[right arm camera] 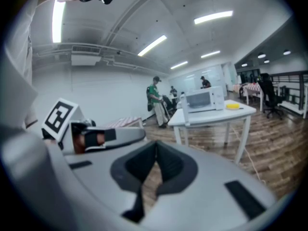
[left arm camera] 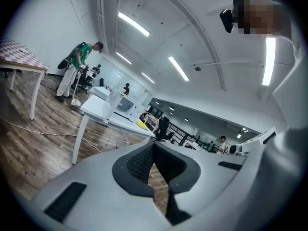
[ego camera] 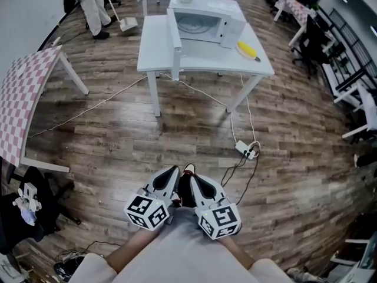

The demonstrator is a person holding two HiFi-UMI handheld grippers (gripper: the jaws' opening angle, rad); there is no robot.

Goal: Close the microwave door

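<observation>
Left hand-held gripper (ego camera: 171,172) and right hand-held gripper (ego camera: 197,180) both pinched together, empty; microwave door (ego camera: 175,31) well ahead, swung open leftward, left one looks nearer

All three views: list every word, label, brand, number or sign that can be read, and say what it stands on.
No readable text in any view.
Left white marker cube: black square pattern only, no letters or numbers.
Right white marker cube: the same, pattern only.
White microwave oven: any print or brand is too small to read.
</observation>
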